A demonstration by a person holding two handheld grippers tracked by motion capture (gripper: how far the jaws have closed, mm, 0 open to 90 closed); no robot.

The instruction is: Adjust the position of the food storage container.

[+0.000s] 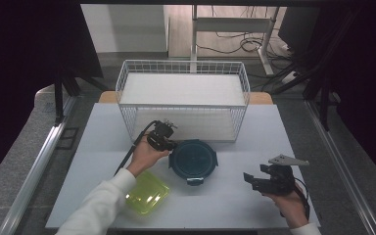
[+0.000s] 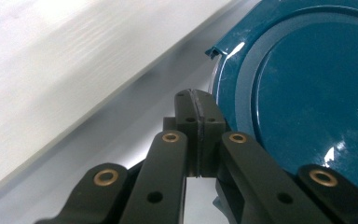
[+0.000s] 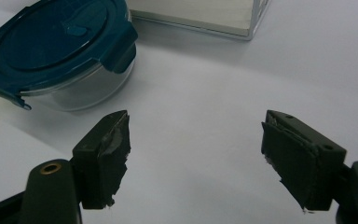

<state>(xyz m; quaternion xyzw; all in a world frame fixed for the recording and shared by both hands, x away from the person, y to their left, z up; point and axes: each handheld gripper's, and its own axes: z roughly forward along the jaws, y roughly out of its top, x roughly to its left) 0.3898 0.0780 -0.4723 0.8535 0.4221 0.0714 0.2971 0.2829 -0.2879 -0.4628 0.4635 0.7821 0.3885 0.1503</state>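
Left gripper (image 2: 197, 100), jaws closed, beside the upright round container (image 1: 193, 159).

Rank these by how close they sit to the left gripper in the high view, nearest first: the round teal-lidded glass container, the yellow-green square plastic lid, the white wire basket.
1. Round teal-lidded glass container: right beside the shut left gripper, at its right.
2 and 3. White wire basket, just behind, and yellow-green square plastic lid, toward the person, beside the forearm: too close to call.

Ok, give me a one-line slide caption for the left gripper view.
Shut left tool beside the rim of the round glass container's teal plastic lid, white wire basket blurred behind.
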